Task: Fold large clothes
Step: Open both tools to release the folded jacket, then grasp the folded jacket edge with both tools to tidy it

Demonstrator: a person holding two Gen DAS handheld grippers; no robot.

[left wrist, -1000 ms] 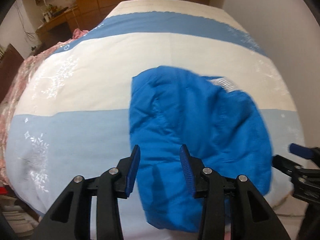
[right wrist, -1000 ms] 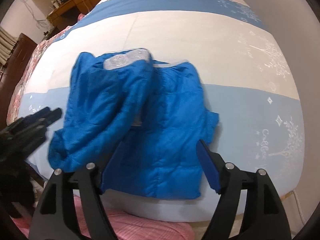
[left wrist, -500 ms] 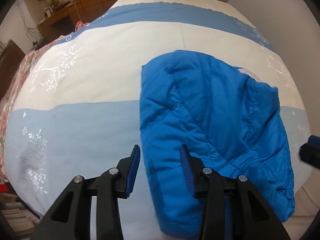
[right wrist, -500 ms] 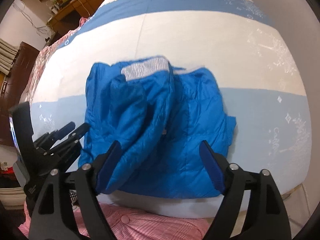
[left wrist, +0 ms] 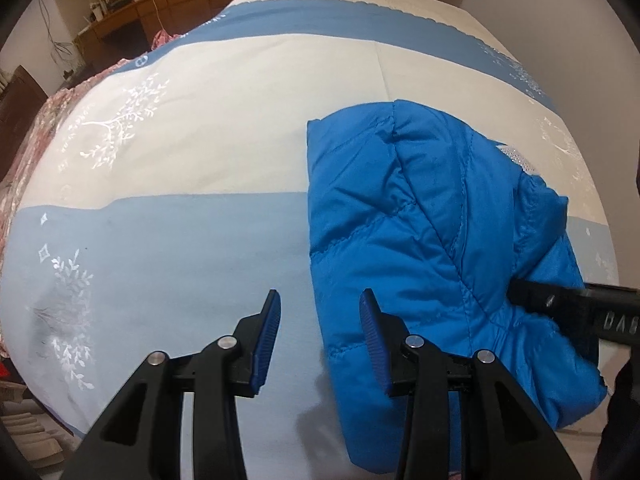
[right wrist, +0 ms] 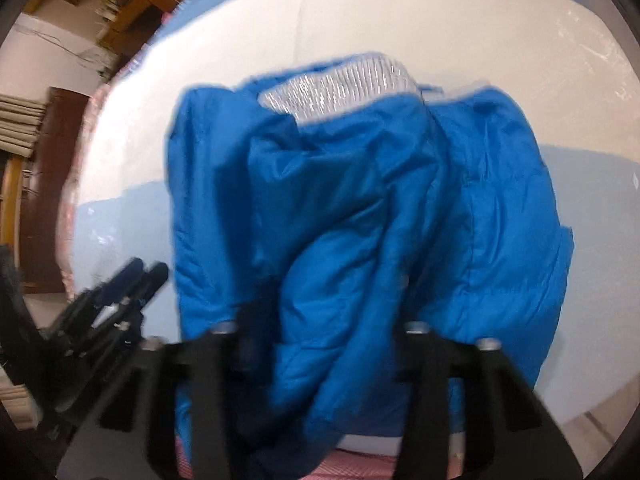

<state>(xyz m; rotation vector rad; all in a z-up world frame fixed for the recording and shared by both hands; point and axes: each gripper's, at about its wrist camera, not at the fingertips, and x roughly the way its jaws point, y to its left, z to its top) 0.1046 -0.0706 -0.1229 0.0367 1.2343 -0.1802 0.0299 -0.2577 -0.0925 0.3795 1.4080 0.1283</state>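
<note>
The blue jacket (left wrist: 432, 248) lies bunched on the bed (left wrist: 200, 152), ahead and right of the left gripper (left wrist: 319, 334), whose jaws are open and empty over bare sheet. Jacket folds hide the right gripper (right wrist: 320, 344); its grip cannot be told.

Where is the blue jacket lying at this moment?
The blue jacket lies bunched on the striped bed cover, right of the left gripper in the left wrist view and close before the right gripper.
</note>
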